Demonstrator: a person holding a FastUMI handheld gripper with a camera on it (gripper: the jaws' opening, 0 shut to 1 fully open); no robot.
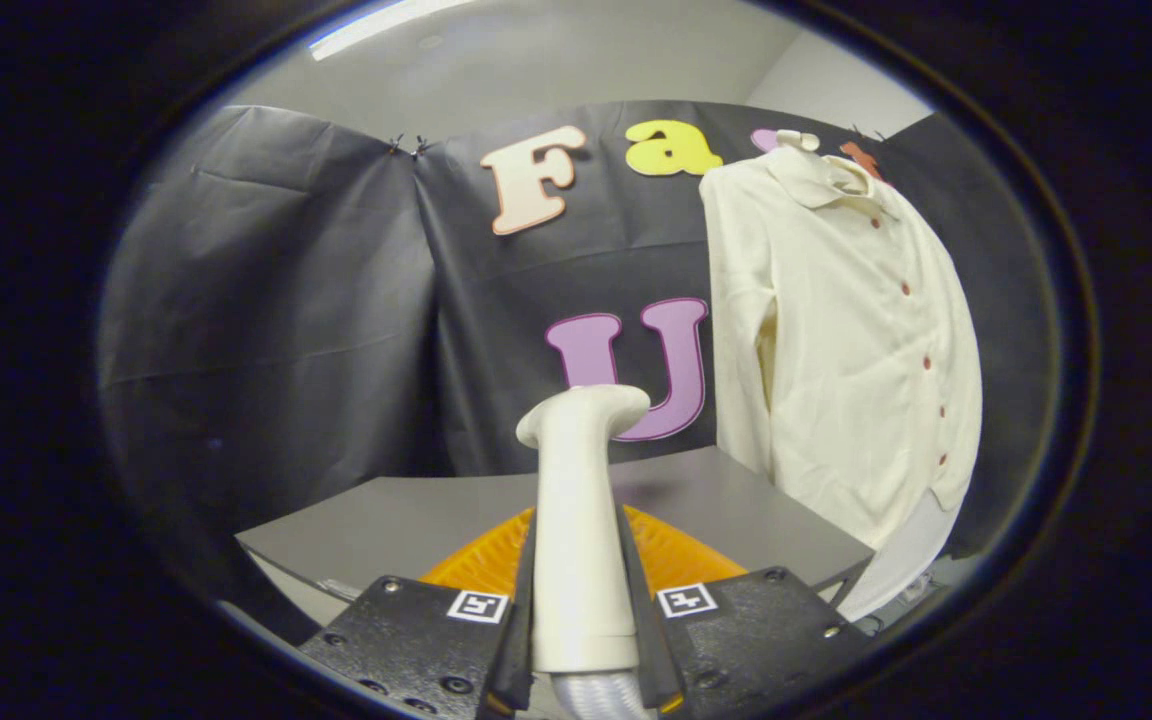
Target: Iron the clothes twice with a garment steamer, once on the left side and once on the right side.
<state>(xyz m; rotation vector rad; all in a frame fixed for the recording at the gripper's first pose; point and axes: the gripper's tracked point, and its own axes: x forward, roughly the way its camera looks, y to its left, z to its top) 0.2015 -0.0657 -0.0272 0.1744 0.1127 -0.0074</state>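
I have the gripper (584,620) clamped on the stiff, smooth handle of the garment steamer (581,500), head upright above the table (736,510), while the soft, light shirt (836,330) hangs beyond its right corner, apart.

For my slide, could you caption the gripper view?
Gripper shut on steamer, raised left of the hanging shirt.
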